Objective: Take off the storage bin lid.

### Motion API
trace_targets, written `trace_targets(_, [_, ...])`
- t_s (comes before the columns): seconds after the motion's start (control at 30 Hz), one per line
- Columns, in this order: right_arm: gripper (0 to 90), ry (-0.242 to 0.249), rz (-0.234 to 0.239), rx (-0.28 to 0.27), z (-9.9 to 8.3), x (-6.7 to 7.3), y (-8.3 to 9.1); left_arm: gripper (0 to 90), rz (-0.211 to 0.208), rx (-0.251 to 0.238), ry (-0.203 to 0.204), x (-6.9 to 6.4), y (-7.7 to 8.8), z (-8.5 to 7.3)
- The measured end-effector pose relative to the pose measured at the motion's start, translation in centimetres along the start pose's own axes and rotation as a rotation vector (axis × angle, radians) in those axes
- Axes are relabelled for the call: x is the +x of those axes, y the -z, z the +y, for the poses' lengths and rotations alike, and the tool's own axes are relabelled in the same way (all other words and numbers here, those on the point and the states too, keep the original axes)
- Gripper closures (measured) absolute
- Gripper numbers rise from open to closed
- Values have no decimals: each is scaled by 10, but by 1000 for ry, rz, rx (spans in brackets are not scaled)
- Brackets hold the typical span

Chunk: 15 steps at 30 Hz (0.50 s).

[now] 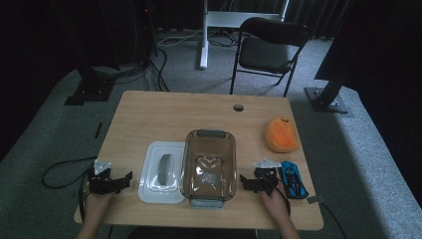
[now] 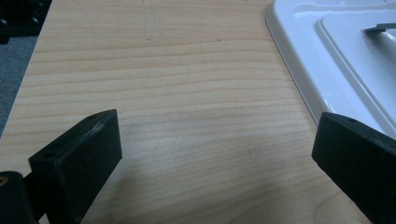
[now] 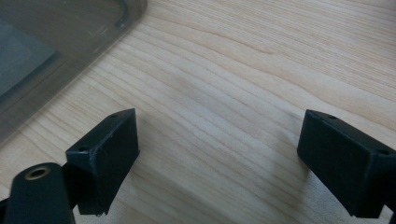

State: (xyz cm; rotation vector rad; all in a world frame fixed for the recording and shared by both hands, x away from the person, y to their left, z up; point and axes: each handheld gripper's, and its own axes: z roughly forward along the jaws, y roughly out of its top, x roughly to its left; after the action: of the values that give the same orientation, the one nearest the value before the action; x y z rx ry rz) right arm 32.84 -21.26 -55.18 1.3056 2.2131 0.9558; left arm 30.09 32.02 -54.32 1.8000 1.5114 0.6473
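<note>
1. As seen in the high view, one clear container (image 1: 209,167) is set mid-table (image 1: 164,112), nothing loose inside; one white lid (image 1: 161,172) lies touching its left, one blue toy car (image 1: 293,180) beside the right gripper (image 1: 247,182), one orange plush (image 1: 281,134) beyond.
2. In the left gripper view, the left gripper (image 2: 212,158) is held wide apart, empty, beside the lid (image 2: 327,60).
3. In the right gripper view, the jaws are spread over bare wood, near the container (image 3: 46,51).

A: Items on the table (image 1: 149,114)?
B: Orange plush (image 1: 281,134) at 2 o'clock. Round grommet hole (image 1: 238,107) at 12 o'clock, near the far edge.
A: Beyond the table?
B: Black folding chair (image 1: 268,47) at 1 o'clock, standing on grey carpet (image 1: 50,124).
</note>
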Motion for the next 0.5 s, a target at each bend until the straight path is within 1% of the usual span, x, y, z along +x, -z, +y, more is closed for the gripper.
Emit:
trace_targets(0.07, [117, 2, 2, 0, 0, 0, 0, 20, -1, 10, -11, 1, -2, 0])
trace_targets(0.1, [117, 2, 2, 0, 0, 0, 0, 21, -3, 23, -14, 1, -3, 0])
trace_targets(0.17, [117, 2, 2, 0, 0, 0, 0, 21, 1, 34, -15, 1, -4, 1])
trace_targets(0.23, [117, 1, 1, 0, 0, 1, 0, 22, 30, 58, -13, 0, -7, 2])
trace_targets(0.27, [117, 1, 1, 0, 0, 1, 0, 22, 55, 76, -7, -1, -9, 3])
trace_targets(0.3, [117, 1, 1, 0, 0, 1, 0, 23, 66, 95, -4, -2, -11, 4])
trace_targets(0.37, [117, 0, 1, 0, 0, 1, 0, 40, 62, 98, -3, -2, -11, 4])
trace_targets(0.5, [117, 0, 1, 0, 0, 1, 0, 40, 60, 99, -4, -1, -11, 4])
